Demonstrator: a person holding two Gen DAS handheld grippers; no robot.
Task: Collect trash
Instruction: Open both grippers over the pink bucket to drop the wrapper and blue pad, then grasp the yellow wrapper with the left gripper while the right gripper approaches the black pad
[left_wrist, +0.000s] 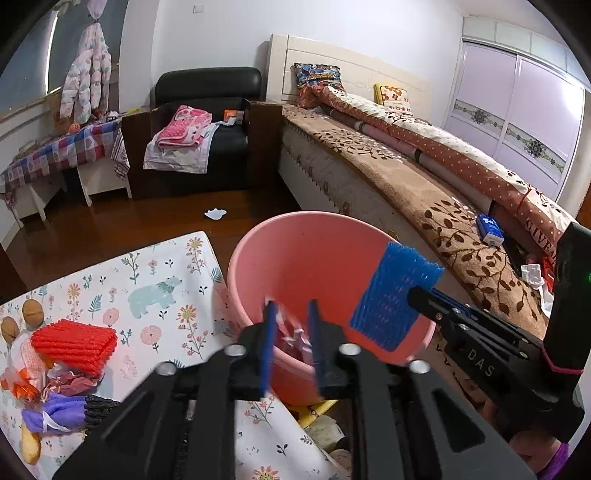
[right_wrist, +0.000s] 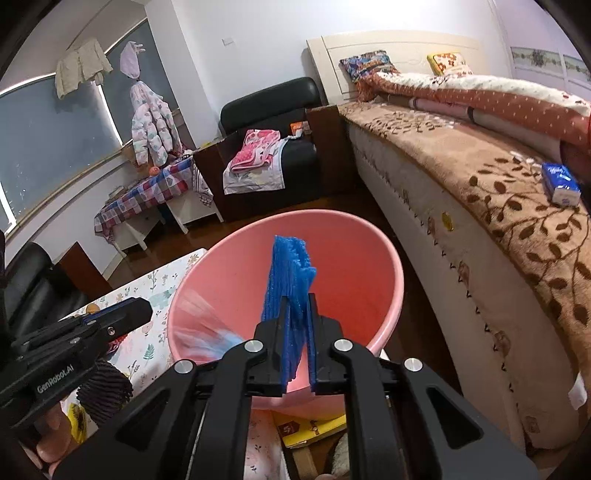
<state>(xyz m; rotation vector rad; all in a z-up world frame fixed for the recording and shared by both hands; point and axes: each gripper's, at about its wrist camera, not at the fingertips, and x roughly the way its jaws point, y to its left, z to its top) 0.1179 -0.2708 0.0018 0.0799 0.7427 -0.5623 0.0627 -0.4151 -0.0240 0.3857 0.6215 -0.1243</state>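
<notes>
A pink bucket (left_wrist: 258, 236) (right_wrist: 369, 229) stands between the table and the bed. My left gripper (left_wrist: 291, 332) (right_wrist: 147, 310) hangs over its near rim, fingers apart. A crumpled red and silver wrapper (left_wrist: 297, 341) shows between and below them, inside the bucket, with no pad pressing on it. In the right wrist view a blurred pale streak (right_wrist: 201, 321) shows inside the bucket wall. My right gripper (right_wrist: 298, 325) (left_wrist: 417, 295) is shut on a blue foam net (right_wrist: 290, 273) (left_wrist: 391, 291), held upright over the bucket's right rim.
The floral-cloth table (left_wrist: 166, 266) at left carries a red foam net (left_wrist: 74, 341), walnuts (left_wrist: 32, 312), crumpled wrappers (left_wrist: 72, 380) and purple bits (left_wrist: 55, 410). A bed (left_wrist: 406, 177) runs along the right with a blue tissue pack (left_wrist: 489, 229). A white scrap (left_wrist: 216, 213) lies on the floor.
</notes>
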